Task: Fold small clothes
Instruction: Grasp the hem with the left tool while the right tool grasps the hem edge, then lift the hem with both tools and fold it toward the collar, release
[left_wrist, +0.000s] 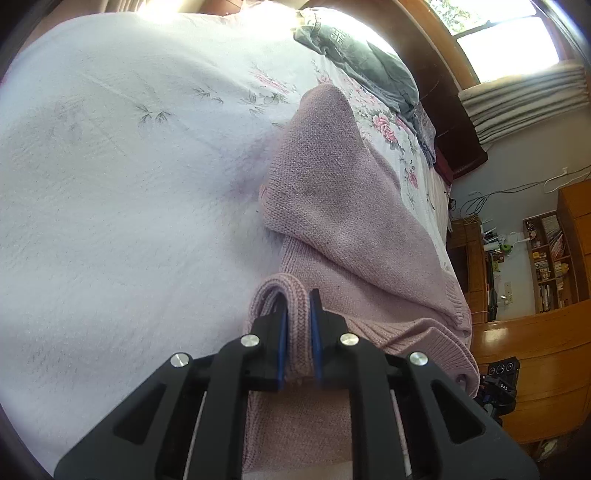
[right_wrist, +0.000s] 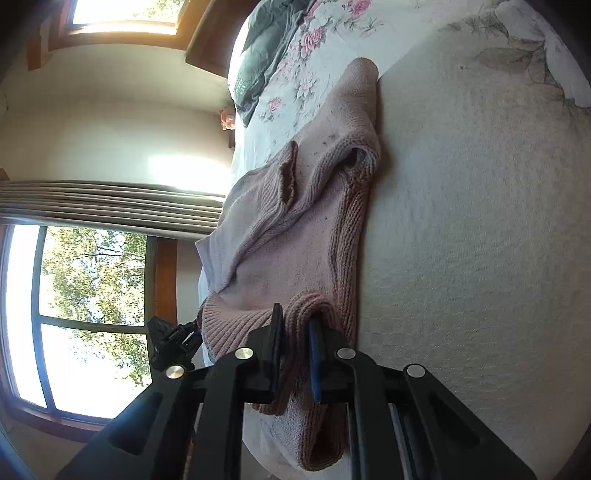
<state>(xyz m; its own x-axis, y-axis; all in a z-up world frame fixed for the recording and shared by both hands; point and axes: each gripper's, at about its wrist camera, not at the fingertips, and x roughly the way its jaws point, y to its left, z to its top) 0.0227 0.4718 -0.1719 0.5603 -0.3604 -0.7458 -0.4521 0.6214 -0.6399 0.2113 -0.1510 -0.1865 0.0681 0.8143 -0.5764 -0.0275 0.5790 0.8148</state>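
1. The pink knit sweater (left_wrist: 343, 206) lies rumpled on the bed (left_wrist: 110, 184), on a white textured bedspread with a floral print toward the far end. Part of it is bunched and doubled over itself, so it is not yet a flat, tidy fold.

2. The left gripper (left_wrist: 298, 332) has its jaws closed narrow on a thick ribbed edge of the sweater, with the knit band looping up between the blue pads.

3. The right gripper (right_wrist: 295, 343) likewise has its jaws pinched on a ribbed band of the same sweater (right_wrist: 306, 206). The fabric is drawn taut from this grip toward the rest of the garment.

4. Holding two points of one edge at once looks like the way to keep that edge straight, so the cloth can be carried over as a single panel rather than crumpling.

5. In the right wrist view the other gripper (right_wrist: 173, 343) shows just beside the sweater's ribbed hem, so the two grips sit near each other along the same side.

6. A grey garment (left_wrist: 354, 51) lies well apart near the headboard, untouched, probably waiting its turn.

7. The risk I judge here: loose knit stretches and sags, so an uneven lift would skew the fold.
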